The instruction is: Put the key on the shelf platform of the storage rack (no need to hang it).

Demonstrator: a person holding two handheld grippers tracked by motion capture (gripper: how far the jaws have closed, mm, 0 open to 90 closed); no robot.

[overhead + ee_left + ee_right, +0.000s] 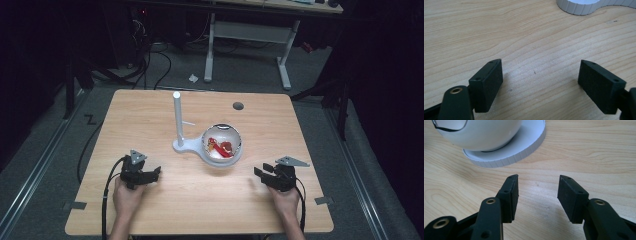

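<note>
A white bowl [222, 144] with red pieces [220, 146] inside sits on a white round base [189, 146] near the table's middle; a white upright post [177, 117] rises from that base. My left gripper [154, 173] rests low at the front left, held by a hand, its jaws wide apart over bare wood [539, 72]. My right gripper [261, 172] rests at the front right, jaws apart with nothing between them [537, 187]. In the right gripper view the bowl [481, 132] and its ribbed base [524, 147] lie just ahead.
The wooden table [150, 115] has a round cable hole [238, 106] at the back right. Cables trail from both grippers over the front edge. Beyond the table stand a white desk frame [250, 35] and dark floor with cables.
</note>
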